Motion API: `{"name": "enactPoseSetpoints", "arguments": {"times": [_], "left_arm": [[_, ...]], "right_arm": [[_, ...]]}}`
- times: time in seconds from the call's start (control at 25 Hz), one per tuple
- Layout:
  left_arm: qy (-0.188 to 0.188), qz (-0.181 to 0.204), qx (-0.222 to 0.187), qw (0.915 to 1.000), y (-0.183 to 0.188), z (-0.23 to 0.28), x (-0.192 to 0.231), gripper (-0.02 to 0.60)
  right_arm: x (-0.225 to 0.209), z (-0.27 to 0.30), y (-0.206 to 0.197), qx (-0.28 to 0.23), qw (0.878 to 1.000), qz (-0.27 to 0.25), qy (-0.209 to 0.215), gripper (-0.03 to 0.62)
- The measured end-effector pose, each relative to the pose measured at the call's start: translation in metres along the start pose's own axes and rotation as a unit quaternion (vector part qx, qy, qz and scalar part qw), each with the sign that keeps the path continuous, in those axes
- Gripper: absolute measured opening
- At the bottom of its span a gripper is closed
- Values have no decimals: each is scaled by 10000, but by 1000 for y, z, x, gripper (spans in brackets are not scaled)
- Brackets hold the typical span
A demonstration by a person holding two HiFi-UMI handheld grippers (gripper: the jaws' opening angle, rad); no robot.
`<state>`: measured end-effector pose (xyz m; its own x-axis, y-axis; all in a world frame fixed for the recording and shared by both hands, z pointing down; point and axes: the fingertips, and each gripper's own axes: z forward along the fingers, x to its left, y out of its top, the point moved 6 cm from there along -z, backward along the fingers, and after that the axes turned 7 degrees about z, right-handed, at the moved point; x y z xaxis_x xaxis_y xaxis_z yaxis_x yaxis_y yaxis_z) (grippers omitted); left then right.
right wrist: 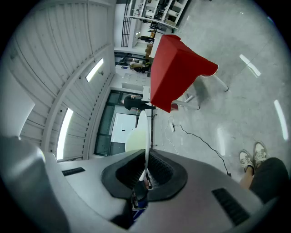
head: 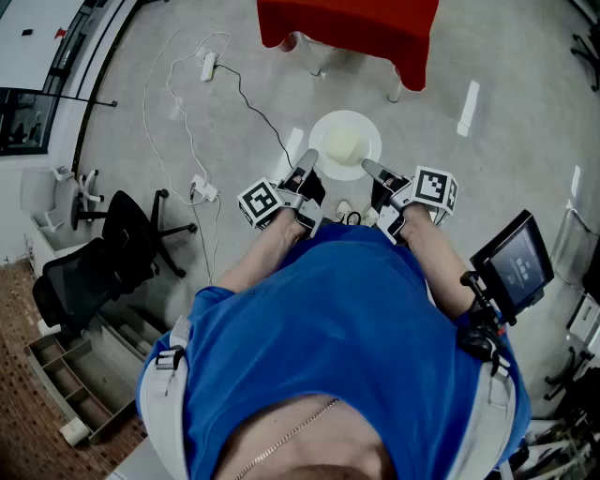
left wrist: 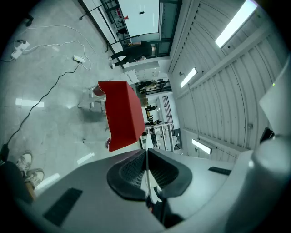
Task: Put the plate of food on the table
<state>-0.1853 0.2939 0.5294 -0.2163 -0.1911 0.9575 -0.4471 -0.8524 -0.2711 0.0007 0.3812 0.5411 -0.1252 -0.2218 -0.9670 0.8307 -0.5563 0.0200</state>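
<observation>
A white plate (head: 345, 145) carrying pale food hangs level over the grey floor, held between both grippers. My left gripper (head: 310, 156) is shut on the plate's left rim, and my right gripper (head: 366, 166) is shut on its right rim. In the left gripper view the rim (left wrist: 146, 178) shows as a thin white edge pinched between the black pads (left wrist: 132, 173). The right gripper view shows the plate (right wrist: 142, 133) edge-on, rising out of the shut pads (right wrist: 159, 173). The red-covered table (head: 349, 28) stands ahead, beyond the plate; it also appears in both gripper views (left wrist: 120, 113) (right wrist: 175, 75).
Cables and power strips (head: 208, 66) lie across the floor to the front left. Black office chairs (head: 122, 234) stand at the left, and a screen on a stand (head: 514, 262) at the right. The person's shoes (head: 352, 216) are just below the plate. Someone stands far back (left wrist: 132, 50).
</observation>
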Motion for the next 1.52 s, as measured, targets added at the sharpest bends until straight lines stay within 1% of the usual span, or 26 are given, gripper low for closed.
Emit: {"name": "enactPoseSetpoints", "arguments": {"times": [0.16, 0.32, 0.44, 0.6, 0.8, 0.96, 1.08, 1.2, 1.32, 1.44, 1.52], "left_arm": [[166, -27, 34, 9999, -2, -3, 7, 20], [61, -14, 12, 10000, -2, -2, 3, 20], [155, 84, 50, 9998, -1, -4, 6, 20], [87, 17, 30, 10000, -1, -3, 4, 20], [194, 18, 17, 9998, -1, -5, 8, 20], [243, 111, -6, 9996, -2, -8, 7, 20], [312, 37, -83, 9995, -8, -6, 2, 20], [336, 98, -205, 9992, -10, -6, -2, 20], [365, 105, -368, 9986, -10, 1, 3, 20], [294, 36, -558, 9980, -8, 6, 7, 20], [343, 14, -659, 9972, -4, 2, 10, 20]], "right_arm": [[0, 0, -2, 10, 9999, 105, 42, 14], [0, 0, -3, 19, 10000, 79, 32, 14], [0, 0, -4, 17, 9999, 100, 38, 14], [0, 0, -3, 17, 10000, 31, 0, 14], [1, 2, -4, 7, 9999, 139, 51, 14], [1, 0, -4, 46, 9999, 71, 64, 14], [3, -6, 1, 104, 9998, 117, 97, 14], [3, -6, 5, 222, 9996, 63, 130, 14], [-4, 1, 13, 376, 9990, 181, 152, 14], [-10, 11, 21, 555, 9982, 170, 125, 14], [-8, 18, 21, 675, 9976, 141, 97, 14]]}}
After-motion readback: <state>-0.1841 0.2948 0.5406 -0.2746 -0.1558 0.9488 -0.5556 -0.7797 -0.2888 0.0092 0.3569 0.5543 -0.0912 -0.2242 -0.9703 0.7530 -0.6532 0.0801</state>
